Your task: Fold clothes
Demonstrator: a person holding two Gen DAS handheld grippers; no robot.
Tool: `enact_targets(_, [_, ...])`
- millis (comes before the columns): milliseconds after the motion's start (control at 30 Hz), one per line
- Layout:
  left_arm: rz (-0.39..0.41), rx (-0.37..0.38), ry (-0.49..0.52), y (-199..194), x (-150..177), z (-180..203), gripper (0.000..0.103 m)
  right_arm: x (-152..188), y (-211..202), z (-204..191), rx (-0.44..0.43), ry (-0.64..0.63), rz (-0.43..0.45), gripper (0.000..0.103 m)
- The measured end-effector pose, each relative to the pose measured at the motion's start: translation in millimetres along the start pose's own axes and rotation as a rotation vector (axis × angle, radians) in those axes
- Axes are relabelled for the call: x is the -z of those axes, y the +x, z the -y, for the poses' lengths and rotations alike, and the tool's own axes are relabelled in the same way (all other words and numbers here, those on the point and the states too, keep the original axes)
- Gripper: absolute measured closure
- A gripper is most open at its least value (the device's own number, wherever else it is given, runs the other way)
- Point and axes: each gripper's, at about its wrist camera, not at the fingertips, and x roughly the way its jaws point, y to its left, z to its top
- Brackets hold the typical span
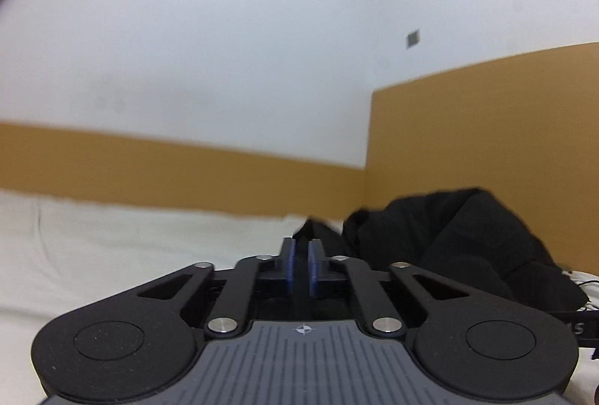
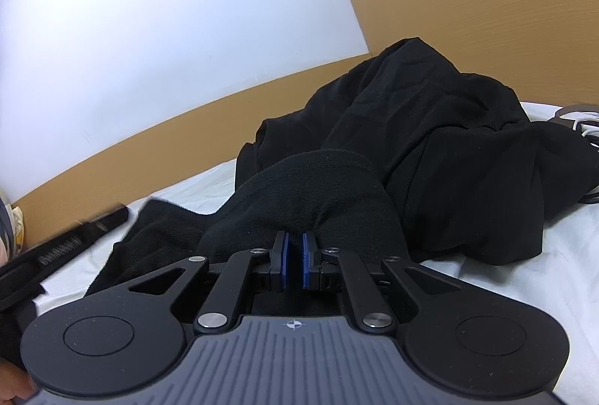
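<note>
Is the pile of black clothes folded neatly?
No, the black clothes lie in a crumpled heap on the white sheet.

two tools [image 1: 301, 264] [image 2: 294, 262], one heap of black clothes [image 2: 430, 150], one white sheet [image 1: 112, 247], one black strap [image 2: 71, 240]

Your left gripper [image 1: 301, 268] and right gripper [image 2: 294, 264] look alike: matte black linkage arms, round black hubs either side, and silver screws [image 1: 223, 325] at the joints. Each finger carries a blue pad [image 2: 285, 264]. Below sits a grey ribbed plate [image 2: 295, 364] marked with a small white crosshair [image 1: 303, 329].
</note>
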Motion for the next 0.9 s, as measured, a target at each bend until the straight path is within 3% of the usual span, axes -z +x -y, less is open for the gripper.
enact_targets(100, [0.024,0.092,0.106,-6.4,3.5,17.5,0.099,0.2,0.5,0.0,0.000,0.000,0.000,0.096])
enact_targets(167, [-0.113,0.172,0.143,8.6,8.3,26.6,0.099,0.2,0.6,0.0,0.000,-0.001,0.001,0.096])
enact_targets(367, [-0.397,0.098,-0.006,56.2,16.6,7.3,0.099,0.1,2.4,1.2,-0.007,0.002,-0.003,0.096])
enact_targets(500, [-0.395,0.039,-0.025,56.1,18.4,3.6,0.098,0.0,2.7,0.4,0.007,-0.003,0.002,0.098])
enact_targets(667, [-0.403,0.011,-0.159,58.4,21.4,-15.5,0.098,-0.3,3.7,6.9,-0.011,0.034,0.009,0.101])
enact_targets(900, [-0.366,-0.083,-0.201,53.8,17.2,-25.7,0.099,0.0,1.4,8.4,0.013,0.047,0.035,0.103])
